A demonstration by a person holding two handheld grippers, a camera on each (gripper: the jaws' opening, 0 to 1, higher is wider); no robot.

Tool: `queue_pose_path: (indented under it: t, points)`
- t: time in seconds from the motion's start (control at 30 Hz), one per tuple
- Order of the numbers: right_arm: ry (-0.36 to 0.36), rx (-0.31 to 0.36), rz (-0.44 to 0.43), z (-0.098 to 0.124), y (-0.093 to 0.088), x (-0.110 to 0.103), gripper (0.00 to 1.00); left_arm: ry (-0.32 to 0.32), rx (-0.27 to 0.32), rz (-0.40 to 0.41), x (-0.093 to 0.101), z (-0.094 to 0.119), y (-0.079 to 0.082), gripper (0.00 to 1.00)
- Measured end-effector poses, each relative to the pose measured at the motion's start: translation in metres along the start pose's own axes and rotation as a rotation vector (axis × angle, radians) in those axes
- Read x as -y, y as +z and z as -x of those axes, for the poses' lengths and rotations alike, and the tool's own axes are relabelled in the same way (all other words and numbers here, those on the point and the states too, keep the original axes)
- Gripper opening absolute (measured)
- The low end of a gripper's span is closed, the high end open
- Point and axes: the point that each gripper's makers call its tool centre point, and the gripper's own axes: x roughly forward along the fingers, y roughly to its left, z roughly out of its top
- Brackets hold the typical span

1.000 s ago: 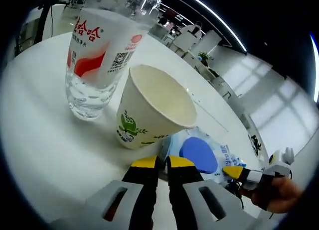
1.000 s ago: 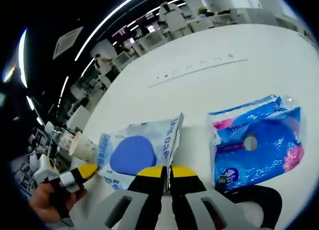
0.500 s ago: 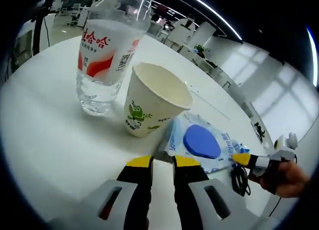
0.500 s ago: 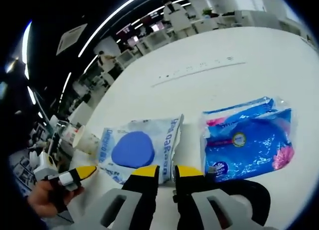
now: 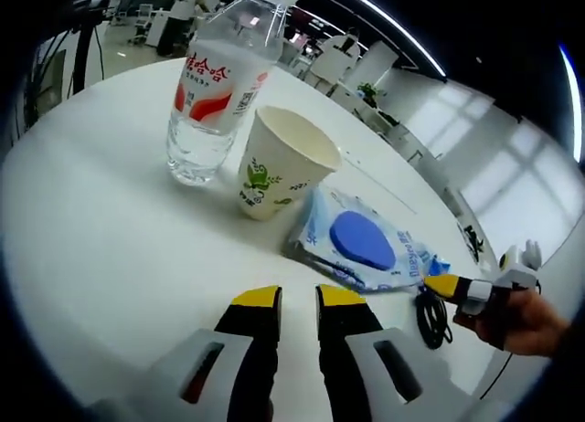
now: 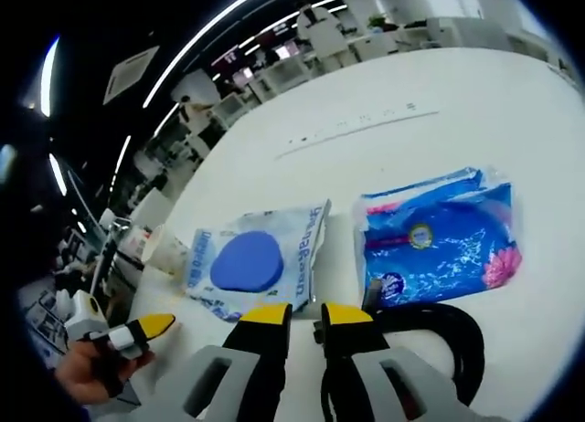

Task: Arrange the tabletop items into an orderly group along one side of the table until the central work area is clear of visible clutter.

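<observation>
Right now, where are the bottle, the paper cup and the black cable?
bottle [image 5: 215,98], left gripper view, on its label.
paper cup [image 5: 274,171], left gripper view, on its outer wall.
black cable [image 6: 448,326], right gripper view, on the curved loop by the blue pack.

Both grippers are held low over the table, jaws slightly parted and empty.

In the left gripper view, the left gripper [image 5: 298,299] is seen rising from 6 o'clock, its yellow-tipped jaws held a narrow gap apart with nothing gripped between them. The right gripper [image 5: 446,285] is seen at about 4 o'clock, carried in a hand [image 5: 518,321]. In the right gripper view, the right gripper [image 6: 306,314] is seen at 6 o'clock, its jaws likewise parted by a narrow gap. The left gripper [image 6: 146,329] is seen at 8 o'clock, grasped by a hand [image 6: 84,369].
</observation>
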Motion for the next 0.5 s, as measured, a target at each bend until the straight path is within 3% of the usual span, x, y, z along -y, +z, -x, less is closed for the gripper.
queue_pose_path:
  t: [0.2, 0.27, 0.37, 0.5]
  points:
    - [0.009, 0.01, -0.004, 0.006, -0.004, -0.003, 0.11, -0.006, -0.016, -0.02, 0.007, 0.01, -0.012, 0.12]
    - [0.009, 0.018, -0.005, 0.017, -0.009, -0.002, 0.11, -0.015, -0.031, -0.068, 0.011, 0.011, -0.016, 0.13]
    - [-0.001, 0.03, -0.015, 0.024, -0.008, 0.008, 0.11, -0.033, -0.039, -0.086, 0.023, 0.008, -0.02, 0.13]
    - [-0.038, 0.062, -0.038, 0.053, -0.014, 0.03, 0.1, -0.074, -0.069, -0.106, 0.047, 0.003, -0.036, 0.13]
